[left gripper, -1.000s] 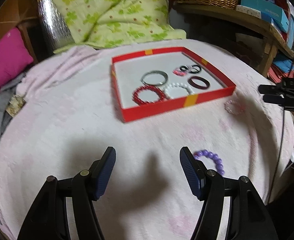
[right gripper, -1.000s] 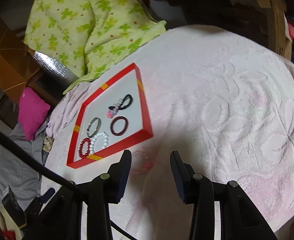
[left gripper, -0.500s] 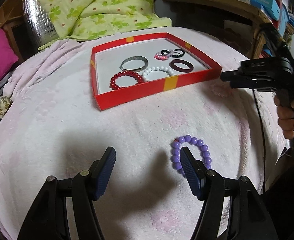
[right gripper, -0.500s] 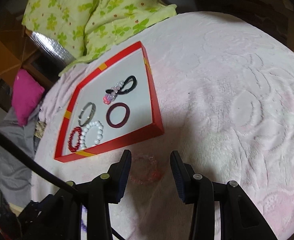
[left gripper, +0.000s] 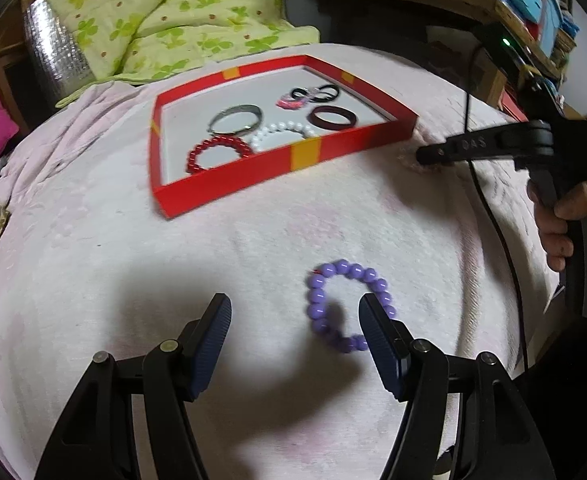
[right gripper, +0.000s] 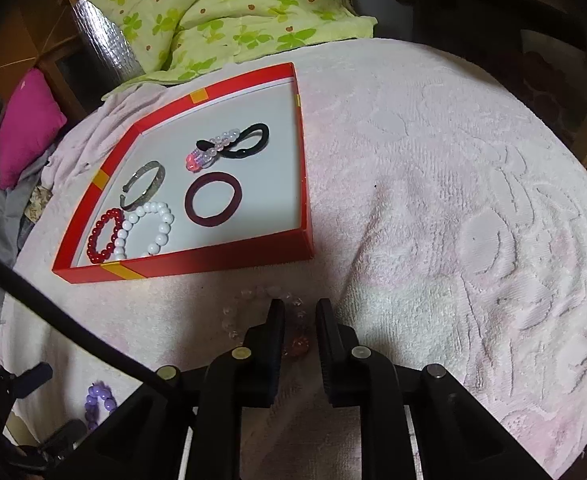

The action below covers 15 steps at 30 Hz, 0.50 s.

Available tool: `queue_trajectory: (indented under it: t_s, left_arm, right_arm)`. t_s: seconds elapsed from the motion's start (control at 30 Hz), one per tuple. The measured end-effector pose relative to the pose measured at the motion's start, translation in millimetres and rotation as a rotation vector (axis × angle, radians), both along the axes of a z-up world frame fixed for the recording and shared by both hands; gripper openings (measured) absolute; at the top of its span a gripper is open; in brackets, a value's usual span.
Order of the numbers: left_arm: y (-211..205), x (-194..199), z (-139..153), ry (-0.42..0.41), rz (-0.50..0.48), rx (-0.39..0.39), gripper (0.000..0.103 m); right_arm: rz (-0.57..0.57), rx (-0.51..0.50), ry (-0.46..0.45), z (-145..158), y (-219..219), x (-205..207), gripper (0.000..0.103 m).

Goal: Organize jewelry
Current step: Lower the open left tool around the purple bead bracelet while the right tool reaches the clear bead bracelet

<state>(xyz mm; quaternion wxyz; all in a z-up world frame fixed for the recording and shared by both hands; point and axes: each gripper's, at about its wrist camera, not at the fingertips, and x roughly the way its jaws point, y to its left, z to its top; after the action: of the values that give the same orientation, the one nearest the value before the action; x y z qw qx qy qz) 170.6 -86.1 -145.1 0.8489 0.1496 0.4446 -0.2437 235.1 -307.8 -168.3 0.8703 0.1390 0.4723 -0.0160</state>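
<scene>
1. Closing now: the right gripper (right gripper: 299,322) has its jaws coming together around one side of the clear pink bead bracelet (right gripper: 249,300), which lies on the pale pink towel (right gripper: 453,200) just in front of the red tray (right gripper: 229,266). A second ago those jaws stood noticeably wider, with the bracelet lying loose ahead of them.
2. A few reddish beads sit in the narrow gap between the pads. Whether the pads already press on them cannot be told; a sliver of space still shows on each side.
3. Meaning for the task: the grab on this bracelet looks under way, not yet finished. Once pinched, it should go over the near wall into the tray.
4. The left gripper (left gripper: 295,332) has dropped closer to the purple bead bracelet (left gripper: 347,306). A second ago that bracelet only peeked out beside the right-hand pad; now most of the loop shows, with that pad lying over its right side.
5. Left jaws are spread at a middling width, unchanged, grasping nothing. The loop is not centred between them, so a small shift sideways seems needed before closing.
6. Already in the tray: red bead bracelet (right gripper: 103,234), white bead bracelet (right gripper: 145,228), silver bangle (right gripper: 143,182), dark maroon band (right gripper: 212,199), and a black hair tie (right gripper: 249,140) tangled with pink beads.
7. Two pieces remain outside, one near each gripper.
</scene>
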Motion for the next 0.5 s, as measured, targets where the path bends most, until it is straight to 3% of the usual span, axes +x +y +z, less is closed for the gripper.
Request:
queue_trajectory:
  t_s: [0.33, 0.5]
  left_arm:
    - [-22, -5, -19, 0.066, -0.044, 0.009, 0.067]
    - [-13, 3, -18, 0.093, -0.014, -0.067, 0.069]
  right_arm:
    - [-0.004, -0.003, -0.002, -1, 1, 0, 0.017]
    - [-0.01, 0.005, -0.003, -1, 0, 0, 0.017]
